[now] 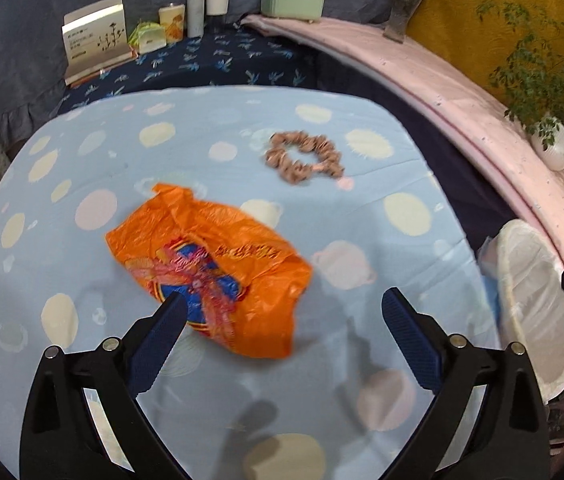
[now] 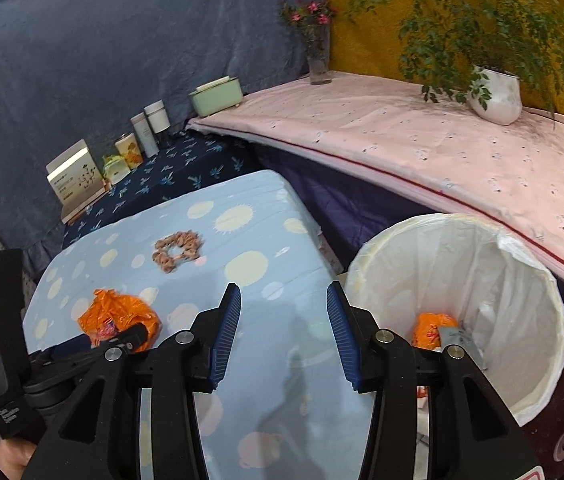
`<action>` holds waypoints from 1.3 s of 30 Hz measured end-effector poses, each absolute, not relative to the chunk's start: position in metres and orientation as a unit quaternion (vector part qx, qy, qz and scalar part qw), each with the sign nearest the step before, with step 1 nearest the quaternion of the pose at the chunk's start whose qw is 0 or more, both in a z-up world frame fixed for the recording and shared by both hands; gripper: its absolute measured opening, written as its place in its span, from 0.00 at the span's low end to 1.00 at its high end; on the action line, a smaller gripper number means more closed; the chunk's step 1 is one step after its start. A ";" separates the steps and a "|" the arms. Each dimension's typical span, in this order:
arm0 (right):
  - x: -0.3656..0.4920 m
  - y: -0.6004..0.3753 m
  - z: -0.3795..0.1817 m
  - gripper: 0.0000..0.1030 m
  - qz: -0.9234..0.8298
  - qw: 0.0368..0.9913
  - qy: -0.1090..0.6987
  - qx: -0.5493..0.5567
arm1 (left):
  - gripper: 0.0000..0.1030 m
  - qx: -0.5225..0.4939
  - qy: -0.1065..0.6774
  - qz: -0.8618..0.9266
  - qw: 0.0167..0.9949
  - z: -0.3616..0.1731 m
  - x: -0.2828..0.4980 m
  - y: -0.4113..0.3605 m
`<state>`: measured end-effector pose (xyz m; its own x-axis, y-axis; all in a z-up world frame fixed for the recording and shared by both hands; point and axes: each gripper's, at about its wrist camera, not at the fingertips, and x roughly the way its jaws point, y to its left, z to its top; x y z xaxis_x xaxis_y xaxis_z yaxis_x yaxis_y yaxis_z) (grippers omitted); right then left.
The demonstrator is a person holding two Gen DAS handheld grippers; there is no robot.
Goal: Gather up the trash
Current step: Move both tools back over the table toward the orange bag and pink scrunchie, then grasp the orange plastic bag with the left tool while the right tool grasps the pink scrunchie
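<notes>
A crumpled orange plastic bag lies on the light-blue dotted cloth. My left gripper hovers just above the bag's near end, open wide, its pads clear of the plastic. In the right wrist view the same bag lies at the left, with one of the left gripper's fingers beside it. My right gripper is open over bare cloth, with nothing between its fingers. A white-lined trash bin stands to its right, holding an orange wrapper and some paper. The bin also shows at the right edge of the left wrist view.
A brown scrunchie lies further back on the cloth. Behind it, boxes and tins and a green tissue box line a dark blue surface. A pink-covered ledge at the right carries a flower vase and a potted plant.
</notes>
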<state>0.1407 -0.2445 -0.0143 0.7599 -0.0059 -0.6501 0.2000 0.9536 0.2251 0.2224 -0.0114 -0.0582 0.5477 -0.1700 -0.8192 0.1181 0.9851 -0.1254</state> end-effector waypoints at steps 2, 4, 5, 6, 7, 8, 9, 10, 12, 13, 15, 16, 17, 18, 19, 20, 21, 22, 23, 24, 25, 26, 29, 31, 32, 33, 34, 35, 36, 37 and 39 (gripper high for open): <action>0.146 -0.235 -0.018 0.43 -0.049 0.926 0.347 0.138 | 0.90 -0.024 0.477 -0.083 0.875 -0.067 0.226 -0.007; 0.151 -0.227 -0.021 0.43 -0.044 0.925 0.352 0.134 | 0.90 -0.020 0.479 -0.081 0.874 -0.073 0.227 -0.004; 0.154 -0.222 -0.022 0.43 -0.040 0.925 0.354 0.132 | 0.87 -0.018 0.480 -0.080 0.873 -0.076 0.228 -0.003; 0.157 -0.218 -0.024 0.43 -0.038 0.924 0.357 0.130 | 0.79 -0.018 0.482 -0.082 0.872 -0.078 0.229 -0.001; 0.160 -0.214 -0.026 0.43 -0.035 0.924 0.359 0.128 | 0.74 -0.019 0.489 -0.087 0.868 -0.081 0.231 0.000; 0.162 -0.211 -0.027 0.43 -0.033 0.923 0.361 0.127 | 0.65 -0.021 0.496 -0.090 0.864 -0.084 0.234 0.002; 0.164 -0.208 -0.029 0.43 -0.030 0.923 0.364 0.126 | 0.56 -0.023 0.501 -0.092 0.860 -0.086 0.236 0.004; 0.166 -0.205 -0.030 0.43 -0.027 0.922 0.366 0.124 | 0.54 -0.023 0.503 -0.091 0.859 -0.088 0.237 0.005; 0.171 -0.197 -0.035 0.43 -0.022 0.920 0.372 0.120 | 0.45 -0.019 0.498 -0.093 0.862 -0.089 0.238 0.008; 0.174 -0.193 -0.037 0.43 -0.019 0.919 0.375 0.118 | 0.38 -0.019 0.497 -0.096 0.862 -0.088 0.238 0.010; 0.178 -0.187 -0.040 0.43 -0.015 0.918 0.379 0.116 | 0.21 -0.020 0.498 -0.100 0.861 -0.087 0.240 0.012; 0.181 -0.183 -0.042 0.43 -0.012 0.917 0.382 0.116 | 0.15 -0.022 0.495 -0.101 0.863 -0.085 0.241 0.014; 0.184 -0.180 -0.043 0.43 -0.009 0.916 0.384 0.115 | 0.15 -0.021 0.493 -0.100 0.864 -0.084 0.241 0.016; 0.186 -0.177 -0.045 0.43 -0.007 0.915 0.386 0.115 | 0.14 -0.024 0.491 -0.101 0.865 -0.082 0.242 0.019; 0.189 -0.175 -0.046 0.43 -0.004 0.915 0.387 0.114 | 0.13 -0.028 0.488 -0.100 0.866 -0.080 0.244 0.023; 0.192 -0.172 -0.047 0.43 -0.002 0.914 0.389 0.113 | 0.13 -0.032 0.484 -0.100 0.869 -0.077 0.245 0.028; 0.196 -0.169 -0.048 0.43 0.000 0.914 0.390 0.113 | 0.12 -0.035 0.481 -0.099 0.871 -0.074 0.246 0.032; 0.199 -0.167 -0.049 0.43 0.003 0.914 0.390 0.113 | 0.12 -0.037 0.477 -0.097 0.873 -0.072 0.248 0.036; 0.204 -0.164 -0.049 0.43 0.005 0.913 0.391 0.113 | 0.12 -0.038 0.474 -0.096 0.874 -0.070 0.250 0.040; 0.209 -0.161 -0.050 0.43 0.008 0.913 0.392 0.114 | 0.12 -0.040 0.472 -0.095 0.876 -0.067 0.253 0.043; 0.213 -0.159 -0.051 0.43 0.009 0.913 0.393 0.114 | 0.12 -0.042 0.469 -0.094 0.877 -0.065 0.255 0.047; 0.219 -0.156 -0.051 0.43 0.010 0.912 0.393 0.114 | 0.12 -0.044 0.466 -0.093 0.879 -0.063 0.257 0.052; 0.238 -0.150 -0.054 0.43 0.012 0.911 0.396 0.118 | 0.12 -0.049 0.458 -0.091 0.883 -0.057 0.265 0.062; 0.252 -0.148 -0.057 0.43 0.012 0.909 0.397 0.123 | 0.12 -0.047 0.452 -0.090 0.886 -0.054 0.270 0.067; 0.260 -0.147 -0.058 0.43 0.011 0.909 0.398 0.126 | 0.12 -0.044 0.450 -0.089 0.888 -0.053 0.273 0.069; 0.267 -0.147 -0.059 0.43 0.010 0.909 0.397 0.128 | 0.12 -0.043 0.447 -0.088 0.889 -0.052 0.276 0.071; 0.274 -0.147 -0.061 0.43 0.008 0.908 0.398 0.130 | 0.12 -0.043 0.446 -0.088 0.890 -0.052 0.278 0.073; 0.283 -0.147 -0.063 0.43 0.007 0.907 0.400 0.132 | 0.12 -0.044 0.445 -0.089 0.890 -0.052 0.281 0.075; 0.289 -0.146 -0.065 0.43 0.006 0.906 0.401 0.133 | 0.12 -0.044 0.444 -0.089 0.890 -0.052 0.283 0.077; 0.295 -0.146 -0.067 0.42 0.004 0.905 0.403 0.134 | 0.12 -0.044 0.443 -0.090 0.891 -0.052 0.286 0.079; 0.306 -0.146 -0.072 0.42 0.001 0.904 0.407 0.133 | 0.12 -0.043 0.441 -0.091 0.892 -0.052 0.289 0.082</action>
<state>0.3064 -0.1455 -0.0721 0.6686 0.1102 -0.7354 0.1059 0.9648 0.2408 0.2895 0.0821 -0.0519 0.5948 -0.2004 -0.7785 0.1241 0.9797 -0.1574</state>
